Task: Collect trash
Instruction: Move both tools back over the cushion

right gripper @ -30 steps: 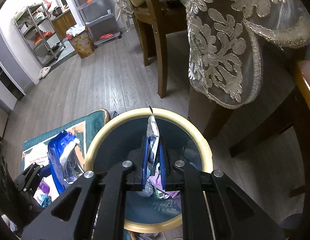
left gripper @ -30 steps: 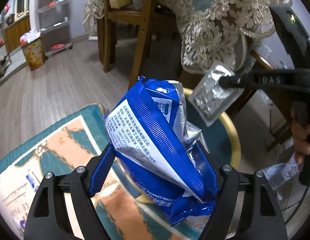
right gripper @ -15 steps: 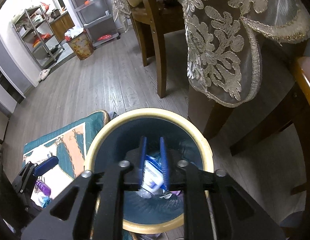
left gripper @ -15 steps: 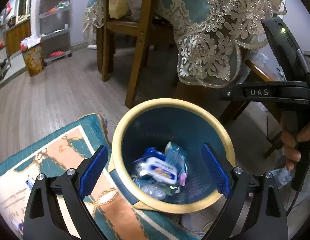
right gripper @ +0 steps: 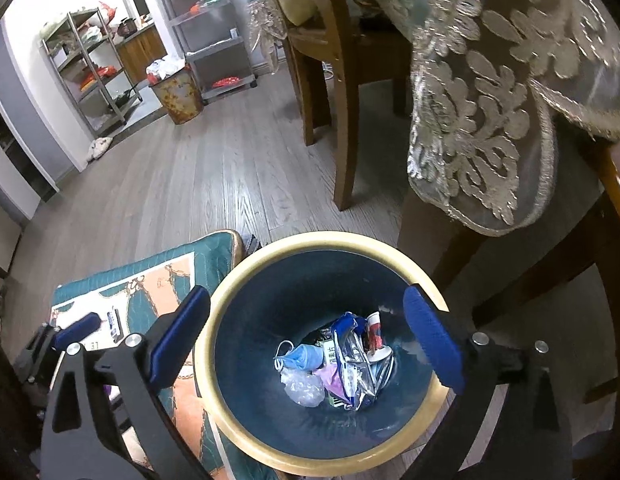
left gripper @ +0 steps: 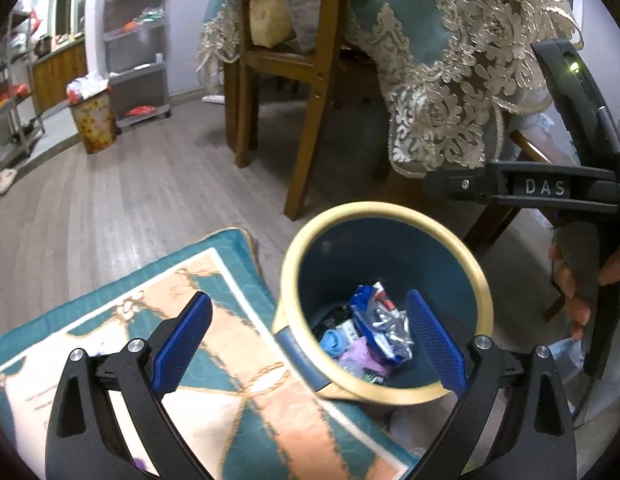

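A round bin with a yellow rim (left gripper: 390, 210) (right gripper: 322, 240) and dark blue inside stands on the floor by a rug. In it lie a blue-and-silver wrapper (left gripper: 384, 328) (right gripper: 352, 364), a blue face mask (right gripper: 301, 356) and other scraps. My left gripper (left gripper: 305, 312) hangs over the bin's near left rim, jaws opening wide with nothing between them. My right gripper (right gripper: 305, 300) is above the bin's mouth, jaws also opening wide and holding nothing. In the left wrist view the right gripper's black body (left gripper: 550, 188) and a hand (left gripper: 578, 304) show at the right.
A teal and orange rug (left gripper: 229, 380) (right gripper: 149, 288) lies left of the bin, with a small packet (right gripper: 113, 322) on it. A wooden chair leg (left gripper: 305, 160) and a lace tablecloth (left gripper: 450, 100) stand just behind the bin. Far back are metal shelves and a second bin (left gripper: 93, 120).
The left gripper let go of a blue bag and the right let go of a silver packet; both now lie in the bin. Both grippers went from gripping to wide apart.
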A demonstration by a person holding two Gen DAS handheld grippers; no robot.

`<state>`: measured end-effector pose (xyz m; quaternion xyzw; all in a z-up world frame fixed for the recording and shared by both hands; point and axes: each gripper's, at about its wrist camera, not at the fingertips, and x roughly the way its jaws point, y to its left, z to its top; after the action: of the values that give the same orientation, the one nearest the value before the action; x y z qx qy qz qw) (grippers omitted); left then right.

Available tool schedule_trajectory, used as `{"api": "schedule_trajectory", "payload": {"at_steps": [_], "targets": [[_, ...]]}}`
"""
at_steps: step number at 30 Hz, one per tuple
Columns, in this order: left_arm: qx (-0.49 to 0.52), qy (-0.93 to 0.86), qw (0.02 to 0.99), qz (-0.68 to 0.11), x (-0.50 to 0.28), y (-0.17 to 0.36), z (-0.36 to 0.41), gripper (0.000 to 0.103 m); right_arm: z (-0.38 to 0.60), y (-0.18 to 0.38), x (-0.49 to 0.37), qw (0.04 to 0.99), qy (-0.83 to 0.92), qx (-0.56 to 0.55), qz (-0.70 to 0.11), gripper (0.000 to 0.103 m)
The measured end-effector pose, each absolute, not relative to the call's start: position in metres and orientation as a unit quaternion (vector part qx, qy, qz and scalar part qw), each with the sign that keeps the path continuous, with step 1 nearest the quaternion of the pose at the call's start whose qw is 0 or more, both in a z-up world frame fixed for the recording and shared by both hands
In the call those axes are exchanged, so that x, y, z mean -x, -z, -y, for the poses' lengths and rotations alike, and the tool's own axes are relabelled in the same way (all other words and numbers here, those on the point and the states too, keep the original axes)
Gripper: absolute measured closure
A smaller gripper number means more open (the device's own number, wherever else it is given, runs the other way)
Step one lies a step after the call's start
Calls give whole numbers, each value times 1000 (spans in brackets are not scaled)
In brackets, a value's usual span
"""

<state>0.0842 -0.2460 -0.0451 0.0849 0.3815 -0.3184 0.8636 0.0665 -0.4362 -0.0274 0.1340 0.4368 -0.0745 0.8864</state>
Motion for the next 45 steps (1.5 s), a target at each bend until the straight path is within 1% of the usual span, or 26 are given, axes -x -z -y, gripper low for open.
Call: {"api": "schedule_trajectory", "payload": {"at_steps": [8,25,38,45], "targets": [[-89,290,876,-375,-88,36,206,6,411,29,-74,889,72,-111,-438,6],[-63,213,899,-377,-99,21,107,6,334,29,-101,893,32,-77,-442,6],[-38,152,912,-379,-103,15,31,6,266,48,-126,887,2,-61,-458,6],[-54,99,909,-402,-110,30,-15,6,227,75,-132,877,-20,-30,-479,6]]}}
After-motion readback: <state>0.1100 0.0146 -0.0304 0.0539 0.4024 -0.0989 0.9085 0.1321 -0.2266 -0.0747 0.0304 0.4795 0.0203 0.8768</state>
